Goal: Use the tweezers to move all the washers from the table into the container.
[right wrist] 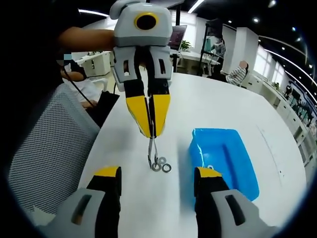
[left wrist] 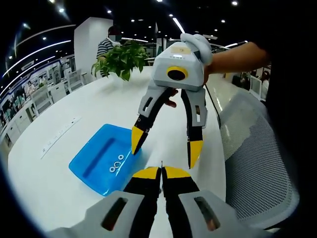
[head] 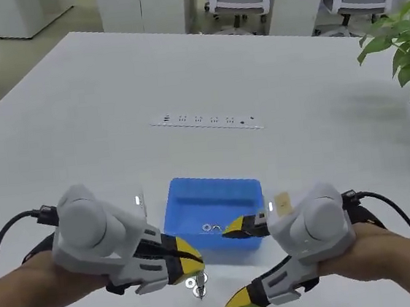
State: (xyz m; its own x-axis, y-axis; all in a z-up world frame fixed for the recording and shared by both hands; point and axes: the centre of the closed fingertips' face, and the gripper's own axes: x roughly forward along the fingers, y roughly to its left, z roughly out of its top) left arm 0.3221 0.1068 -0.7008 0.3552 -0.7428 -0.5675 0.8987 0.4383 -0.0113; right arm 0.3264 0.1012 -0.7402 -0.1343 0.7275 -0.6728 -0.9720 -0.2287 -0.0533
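**Fig. Tweezer pick beside the container**

My left tool (right wrist: 151, 131), jaws pressed together on the tweezers (right wrist: 152, 151), brings the tips to two washers (right wrist: 167, 168). They lie on the table (right wrist: 208, 109) just beside the blue container (right wrist: 233, 153), which holds more washers (left wrist: 117, 165). The step is best done by singling out one washer, nipping its rim, and lifting clear before crossing the wall. My right tool (left wrist: 165, 151) hovers spread wide, holding nothing.
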